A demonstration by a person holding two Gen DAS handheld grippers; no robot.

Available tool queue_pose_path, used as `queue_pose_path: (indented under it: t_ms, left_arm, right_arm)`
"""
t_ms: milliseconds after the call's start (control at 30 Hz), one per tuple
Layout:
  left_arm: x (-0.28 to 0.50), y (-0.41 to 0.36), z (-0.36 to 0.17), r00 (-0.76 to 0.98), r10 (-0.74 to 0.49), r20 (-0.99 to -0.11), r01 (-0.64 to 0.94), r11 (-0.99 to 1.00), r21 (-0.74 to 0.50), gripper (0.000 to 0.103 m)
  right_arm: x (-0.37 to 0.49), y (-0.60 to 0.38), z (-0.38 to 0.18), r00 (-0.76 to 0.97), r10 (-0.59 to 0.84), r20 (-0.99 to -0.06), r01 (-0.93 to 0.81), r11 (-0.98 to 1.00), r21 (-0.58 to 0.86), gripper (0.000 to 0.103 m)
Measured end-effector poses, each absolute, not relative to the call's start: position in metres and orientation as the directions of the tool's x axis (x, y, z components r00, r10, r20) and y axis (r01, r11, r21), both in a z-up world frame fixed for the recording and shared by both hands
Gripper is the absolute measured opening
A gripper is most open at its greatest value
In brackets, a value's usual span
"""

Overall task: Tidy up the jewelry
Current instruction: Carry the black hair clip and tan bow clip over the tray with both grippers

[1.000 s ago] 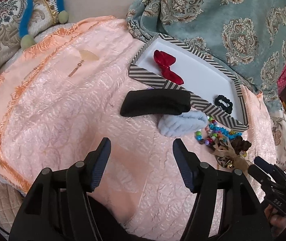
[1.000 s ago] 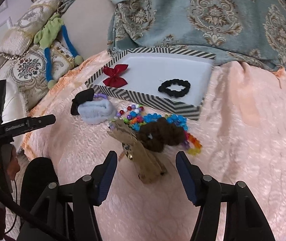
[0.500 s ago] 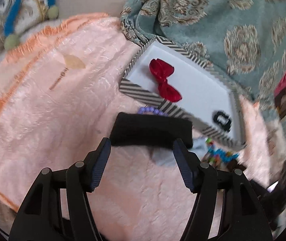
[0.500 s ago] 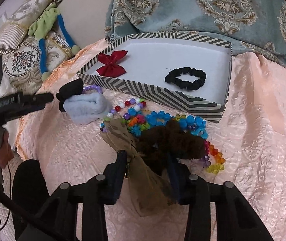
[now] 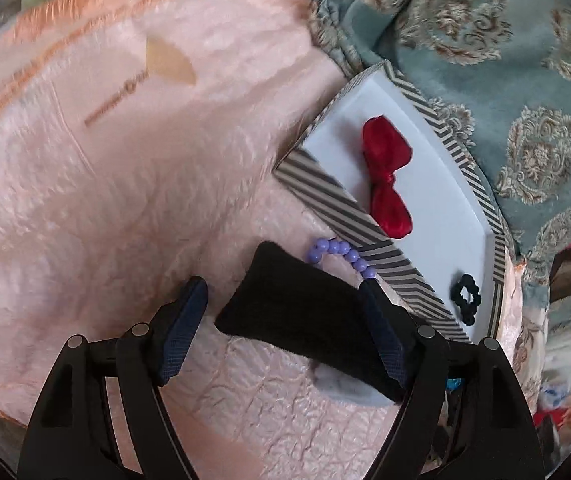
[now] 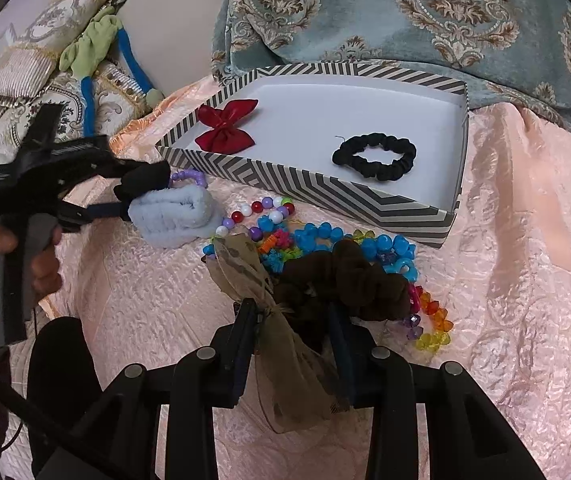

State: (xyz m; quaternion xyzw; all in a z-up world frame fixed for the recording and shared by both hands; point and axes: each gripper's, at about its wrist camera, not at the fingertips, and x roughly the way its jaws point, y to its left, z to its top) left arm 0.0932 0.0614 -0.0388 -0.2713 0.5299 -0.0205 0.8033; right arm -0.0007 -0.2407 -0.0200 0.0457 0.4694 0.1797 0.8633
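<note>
Close up, the left gripper (image 5: 283, 294), jaws just opening wide, straddles a fuzzy black headband (image 5: 305, 320) on crinkled peach quilt (image 5: 125, 200). The right gripper (image 6: 291, 330), jaws just closing, pinches a sheer tan bow (image 6: 269, 320) beside a brown scrunchie (image 6: 349, 284), near the striped box (image 6: 309, 190).

No legible text is showing in either view. A line of brown printed characters with a small round emblem (image 5: 119, 94) is lying on the peach bedspread (image 5: 85, 200), well beyond the left gripper's fingers (image 5: 187, 320) and off to their left, below a tan leaf-shaped mark (image 5: 169, 62); motion blur is making the characters unreadable. A short pale marking on the left gripper (image 6: 73, 148) body, seen from the right wrist camera, is appearing too small to read.
</note>
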Motion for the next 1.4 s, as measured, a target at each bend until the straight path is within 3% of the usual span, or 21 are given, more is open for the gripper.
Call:
queue_pose_path:
  t_ms: [33,67,100,200,300,833,1400]
  left_arm:
    - [0.093,0.060,-0.039,0.449,-0.316,-0.836,-0.250,0.854,-0.457,0.077]
    - [0.092,0.059,-0.039,0.457,-0.311,-0.833,-0.243,0.858,-0.453,0.066]
    - [0.093,0.056,-0.039,0.455,-0.307,-0.836,-0.230,0.866,-0.444,0.043]
    - [0.092,0.053,-0.039,0.443,-0.293,-0.847,-0.216,0.883,-0.418,0.017]
    - [0.085,0.060,-0.029,0.468,-0.310,-0.828,-0.208,0.872,-0.444,0.015]
    - [0.062,0.047,0.064,0.605,-0.343,-0.719,-0.064,0.879,-0.473,0.013]
    - [0.127,-0.030,0.068,0.579,-0.350,-0.737,0.023,0.910,-0.414,0.013]
  right_arm:
    - [-0.001,-0.241,-0.020,0.494,0.355,-0.794,-0.267,0.931,0.250,0.035]
    - [-0.001,-0.241,-0.020,0.494,0.357,-0.792,-0.267,0.930,0.253,0.035]
    - [-0.001,-0.242,-0.020,0.495,0.358,-0.792,-0.267,0.930,0.254,0.035]
    - [-0.002,-0.241,-0.019,0.500,0.359,-0.788,-0.270,0.929,0.252,0.028]
    - [-0.006,-0.242,-0.011,0.527,0.363,-0.768,-0.273,0.929,0.252,0.022]
    - [-0.022,-0.268,0.067,0.633,0.459,-0.623,-0.281,0.887,0.368,0.021]
    - [0.051,-0.294,0.086,0.677,0.441,-0.590,-0.211,0.884,0.418,0.021]
